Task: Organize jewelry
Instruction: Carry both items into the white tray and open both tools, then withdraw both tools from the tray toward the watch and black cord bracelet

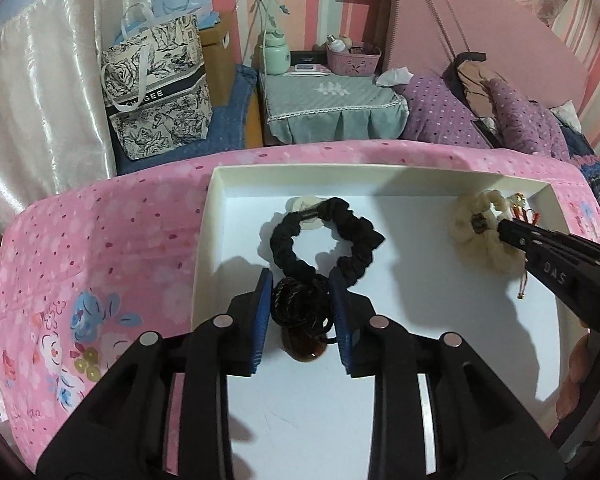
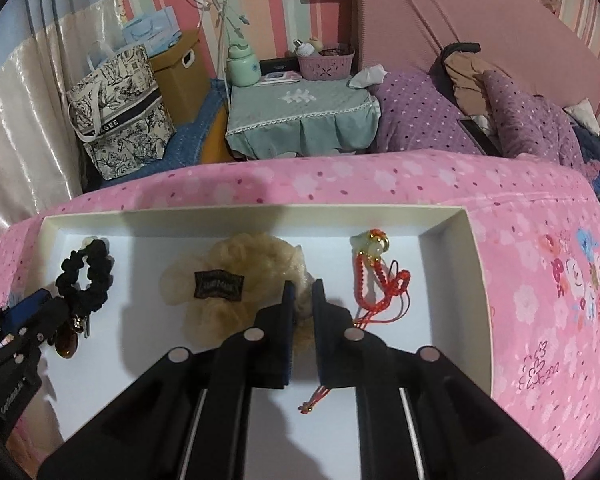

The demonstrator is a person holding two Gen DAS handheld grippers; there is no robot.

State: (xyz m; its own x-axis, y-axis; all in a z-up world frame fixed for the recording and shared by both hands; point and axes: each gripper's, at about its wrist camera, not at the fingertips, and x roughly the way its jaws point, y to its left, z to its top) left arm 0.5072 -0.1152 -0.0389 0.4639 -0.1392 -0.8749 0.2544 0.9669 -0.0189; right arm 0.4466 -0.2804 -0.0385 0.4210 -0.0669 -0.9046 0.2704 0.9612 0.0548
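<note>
A white tray (image 1: 404,170) (image 2: 260,216) lies on a pink floral cloth. In it are a black scrunchie (image 1: 324,232) (image 2: 86,276), a coiled dark hair tie with a brown bead (image 1: 300,308) (image 2: 66,346), a cream fluffy scrunchie with a dark label (image 1: 480,236) (image 2: 228,280), and a red cord charm with a pale jade bead (image 2: 374,272) (image 1: 522,210). My left gripper (image 1: 300,284) (image 2: 32,312) has its jaws around the dark hair tie. My right gripper (image 2: 300,288) (image 1: 504,232) is closed on the cream scrunchie's edge.
The tray's walls bound the objects. Beyond the cloth's far edge stand a patterned tote bag (image 1: 156,84), a teal-covered nightstand (image 1: 332,104) with a pink basket (image 1: 354,58), and a bed with purple bedding (image 1: 500,112).
</note>
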